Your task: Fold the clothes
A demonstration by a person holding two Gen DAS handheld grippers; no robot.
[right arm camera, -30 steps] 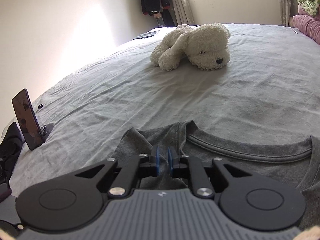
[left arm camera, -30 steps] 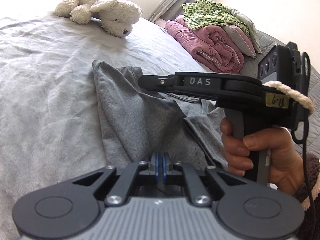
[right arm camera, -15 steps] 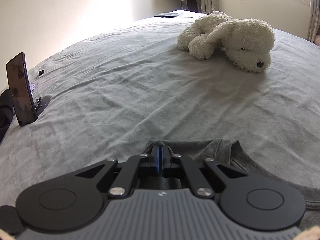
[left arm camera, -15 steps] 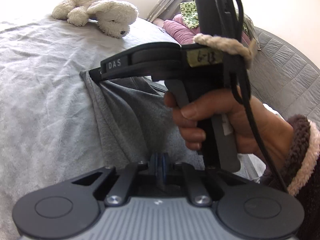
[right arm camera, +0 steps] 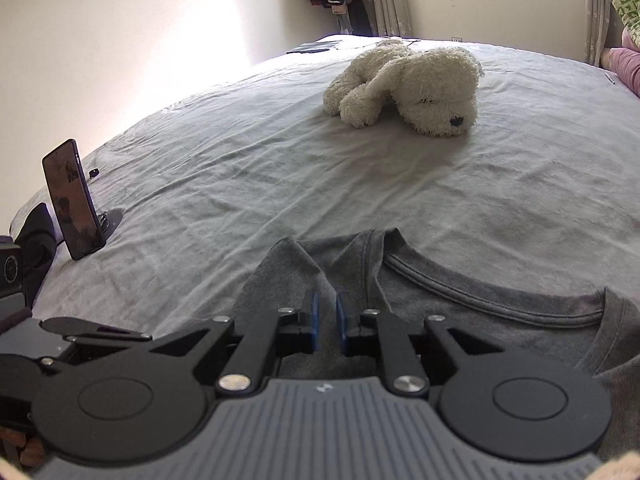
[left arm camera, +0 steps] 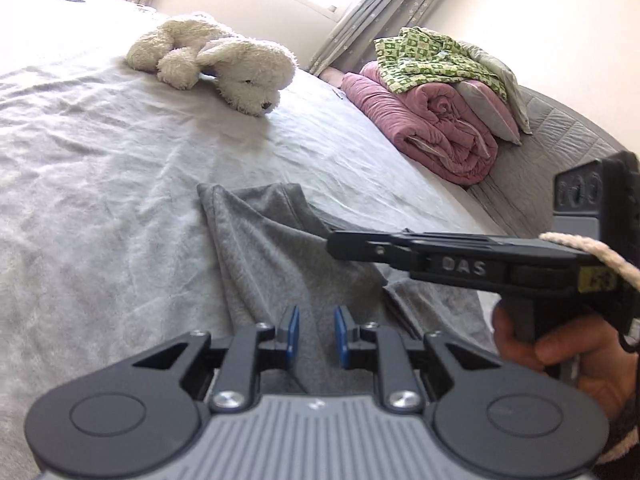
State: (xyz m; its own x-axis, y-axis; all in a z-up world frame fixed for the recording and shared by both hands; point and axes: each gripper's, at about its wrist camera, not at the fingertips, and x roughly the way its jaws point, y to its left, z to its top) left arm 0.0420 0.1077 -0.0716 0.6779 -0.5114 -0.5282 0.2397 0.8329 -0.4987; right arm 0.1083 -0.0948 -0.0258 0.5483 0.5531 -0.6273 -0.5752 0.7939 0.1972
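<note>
The left hand-held gripper (left arm camera: pixel 316 334) hangs low over a grey T-shirt (left arm camera: pixel 280 264) on a bed (left arm camera: pixel 100 168), its blue pads parting with only cloth behind the gap, nothing pinched. The right hand-held gripper (right arm camera: pixel 325 326), gripped by a hand (left arm camera: pixel 560 364), is likewise opening just above the shirt's collar end, released. The shirt lies partly folded near the bed's near edge. Beyond sit a white plush dog (right arm camera: pixel 412 88), rolled pink bedding (left arm camera: pixel 432 128) and a propped phone (right arm camera: pixel 72 200).
</note>
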